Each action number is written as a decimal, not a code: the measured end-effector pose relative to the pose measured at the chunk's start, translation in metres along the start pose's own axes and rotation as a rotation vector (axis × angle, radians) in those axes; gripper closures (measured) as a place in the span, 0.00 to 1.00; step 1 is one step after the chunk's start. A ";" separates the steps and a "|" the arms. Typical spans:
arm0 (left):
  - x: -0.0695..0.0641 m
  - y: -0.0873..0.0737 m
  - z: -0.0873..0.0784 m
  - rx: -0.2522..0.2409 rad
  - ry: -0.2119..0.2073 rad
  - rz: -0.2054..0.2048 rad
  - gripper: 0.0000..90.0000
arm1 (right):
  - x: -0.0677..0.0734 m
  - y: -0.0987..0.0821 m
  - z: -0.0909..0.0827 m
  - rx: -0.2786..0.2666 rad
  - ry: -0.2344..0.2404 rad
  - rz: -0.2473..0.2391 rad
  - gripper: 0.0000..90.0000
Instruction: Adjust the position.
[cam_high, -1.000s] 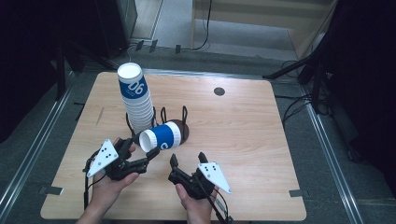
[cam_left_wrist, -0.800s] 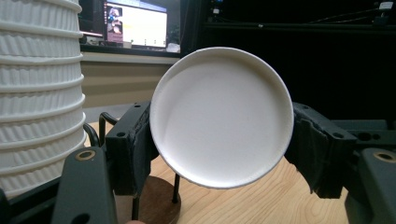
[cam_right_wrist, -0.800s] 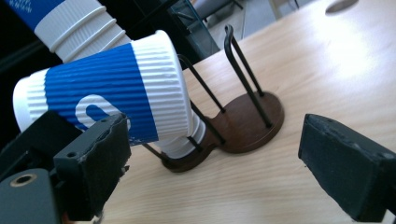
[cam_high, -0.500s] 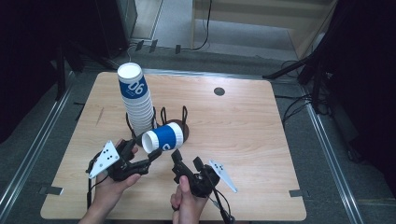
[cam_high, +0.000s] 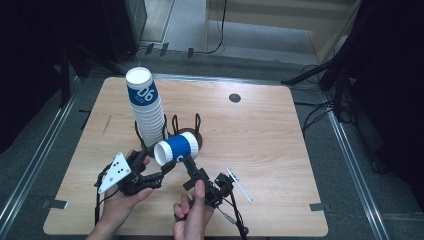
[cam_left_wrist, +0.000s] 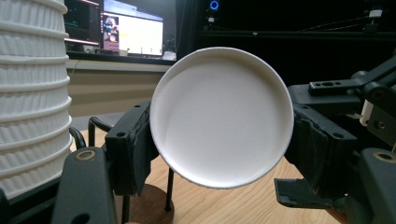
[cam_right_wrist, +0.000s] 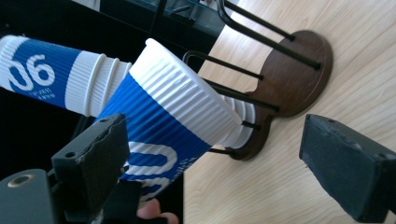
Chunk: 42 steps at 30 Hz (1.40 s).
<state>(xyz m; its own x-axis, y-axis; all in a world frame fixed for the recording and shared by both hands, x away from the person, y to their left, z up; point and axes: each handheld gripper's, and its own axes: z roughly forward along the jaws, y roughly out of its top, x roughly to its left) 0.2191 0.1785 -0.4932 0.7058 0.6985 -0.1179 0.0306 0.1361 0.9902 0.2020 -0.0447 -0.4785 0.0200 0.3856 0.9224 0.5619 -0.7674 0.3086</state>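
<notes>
A blue-and-white ribbed paper cup (cam_high: 177, 147) lies on its side above the table, white mouth toward my left gripper (cam_high: 157, 161). That gripper is shut on the cup, its jaws pressing both sides of the rim (cam_left_wrist: 222, 116). My right gripper (cam_high: 189, 172) sits just right of it, rolled onto its side, jaws open. In the right gripper view the cup (cam_right_wrist: 173, 107) runs past the left jaw, with a wide gap to the right jaw. A tall stack of like cups (cam_high: 147, 107) stands behind in a wire holder.
A second wire holder on a dark wooden base (cam_high: 192, 131) stands empty behind the held cup. The wooden table (cam_high: 280, 150) has a small round hole (cam_high: 234, 97) at the back. Metal rails run along both sides of the table.
The right gripper has rolled onto its side, so its grey plate now shows edge-on, and its jaws have come up closer to the cup. The left gripper and cup have kept still.
</notes>
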 end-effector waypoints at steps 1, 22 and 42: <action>0.000 0.000 0.000 0.000 0.001 0.002 0.33 | 0.000 0.000 0.000 0.003 0.006 0.016 0.09; -0.005 -0.003 0.003 -0.002 -0.010 0.028 0.33 | -0.013 0.007 0.010 0.073 0.125 0.395 0.10; -0.012 -0.005 0.005 0.005 -0.042 0.047 0.33 | -0.012 0.014 0.030 0.093 0.177 0.468 0.09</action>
<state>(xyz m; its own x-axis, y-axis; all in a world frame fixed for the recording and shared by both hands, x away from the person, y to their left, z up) 0.2141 0.1654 -0.4962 0.7355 0.6741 -0.0680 -0.0001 0.1005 0.9949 0.2344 -0.0449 -0.4920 0.1516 -0.0877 0.9845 0.5974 -0.7854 -0.1620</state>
